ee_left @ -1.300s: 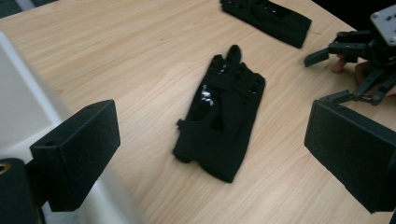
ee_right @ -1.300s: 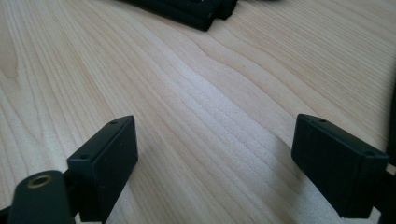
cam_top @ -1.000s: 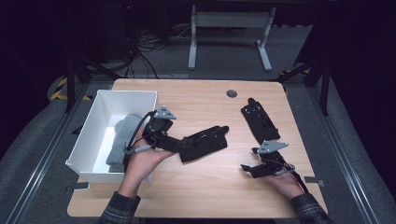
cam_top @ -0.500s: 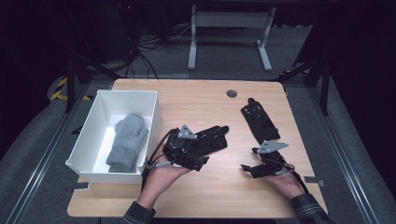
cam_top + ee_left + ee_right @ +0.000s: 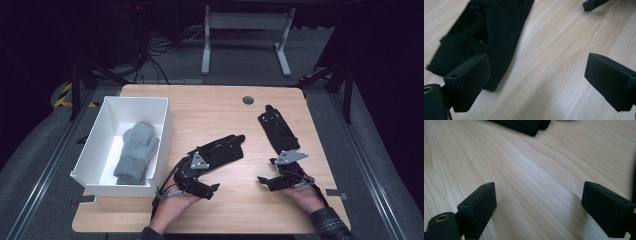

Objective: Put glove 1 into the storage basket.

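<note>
A black glove point(image 5: 220, 151) lies flat mid-table. A second black glove point(image 5: 277, 129) lies to its right, farther back. My left gripper point(image 5: 210, 176) hovers open at the near end of the first glove. In the left gripper view that glove point(image 5: 481, 37) sits ahead and to the left of the gripper point(image 5: 536, 82), whose left pad point(image 5: 471, 77) overlaps the glove's edge. My right gripper point(image 5: 267, 175) stands open near the front right. In the right gripper view, that gripper point(image 5: 539, 210) has bare wood between its jaws.
A white box point(image 5: 160, 130) at the table's left holds a grey mitten point(image 5: 136, 152). A dark round grommet point(image 5: 248, 100) sits near the far edge. The wooden table point(image 5: 200, 115) has bare room at the back and along the front. Desk legs and cables stand beyond it.
My left gripper has left the white box and moved right and toward the person, to the near end of the middle black glove. The grey mitten stays in the box. The right gripper has held still.
</note>
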Available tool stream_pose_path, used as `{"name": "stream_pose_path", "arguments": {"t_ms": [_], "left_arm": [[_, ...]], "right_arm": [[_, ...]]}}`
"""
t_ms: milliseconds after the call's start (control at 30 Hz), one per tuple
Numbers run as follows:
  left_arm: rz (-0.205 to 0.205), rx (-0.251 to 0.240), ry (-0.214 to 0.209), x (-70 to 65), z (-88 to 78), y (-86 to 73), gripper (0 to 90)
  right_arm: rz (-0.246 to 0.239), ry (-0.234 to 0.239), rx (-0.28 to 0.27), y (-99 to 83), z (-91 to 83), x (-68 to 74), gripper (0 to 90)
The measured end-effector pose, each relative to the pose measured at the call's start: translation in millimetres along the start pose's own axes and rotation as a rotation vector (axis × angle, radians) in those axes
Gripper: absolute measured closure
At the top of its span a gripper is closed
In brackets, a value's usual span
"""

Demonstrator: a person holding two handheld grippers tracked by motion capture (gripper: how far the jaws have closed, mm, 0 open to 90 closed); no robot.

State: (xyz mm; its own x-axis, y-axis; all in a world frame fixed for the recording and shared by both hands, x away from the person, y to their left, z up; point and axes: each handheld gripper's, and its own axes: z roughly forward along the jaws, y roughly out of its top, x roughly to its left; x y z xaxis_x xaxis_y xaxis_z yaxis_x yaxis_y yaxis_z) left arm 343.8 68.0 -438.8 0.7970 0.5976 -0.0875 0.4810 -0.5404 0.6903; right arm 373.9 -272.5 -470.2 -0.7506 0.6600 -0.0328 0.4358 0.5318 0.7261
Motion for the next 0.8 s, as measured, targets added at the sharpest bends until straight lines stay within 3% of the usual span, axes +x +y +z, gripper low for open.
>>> {"name": "stream_pose_path", "arguments": {"t_ms": [133,200,333,433,600,667,700,800], "left_arm": [[-0.005,0.028,0.015,0.7,3.5,-14.6,6.5],[-0.014,0.034,0.028,1.4,3.7,-21.5,6.4],[-0.030,0.034,0.010,1.4,4.5,-31.3,6.7],[-0.011,0.057,0.010,-0.5,8.0,-35.2,5.6],[0.008,0.045,0.010,-1.5,11.0,-38.8,1.4],[0.036,0.038,0.017,-2.4,12.1,-40.8,0.5],[0.065,0.022,0.032,-3.2,13.6,-43.4,0.2],[0.071,0.014,0.026,-2.6,13.5,-44.5,0.0]], "right_arm": [[-0.019,0.013,0.027,4.8,-2.3,1.1,16.9],[-0.030,0.014,0.019,8.8,-5.2,-0.1,19.1],[-0.017,-0.002,-0.006,16.8,-12.9,-10.2,28.9],[-0.008,-0.024,-0.019,21.7,-16.1,-20.3,40.4],[0.019,-0.039,-0.044,33.1,-20.0,-39.5,75.9],[0.028,-0.046,-0.057,36.7,-20.6,-46.3,88.3],[0.031,-0.049,-0.060,37.6,-20.7,-49.0,90.0],[0.054,-0.062,-0.063,39.4,-20.7,-61.2,90.0]]}}
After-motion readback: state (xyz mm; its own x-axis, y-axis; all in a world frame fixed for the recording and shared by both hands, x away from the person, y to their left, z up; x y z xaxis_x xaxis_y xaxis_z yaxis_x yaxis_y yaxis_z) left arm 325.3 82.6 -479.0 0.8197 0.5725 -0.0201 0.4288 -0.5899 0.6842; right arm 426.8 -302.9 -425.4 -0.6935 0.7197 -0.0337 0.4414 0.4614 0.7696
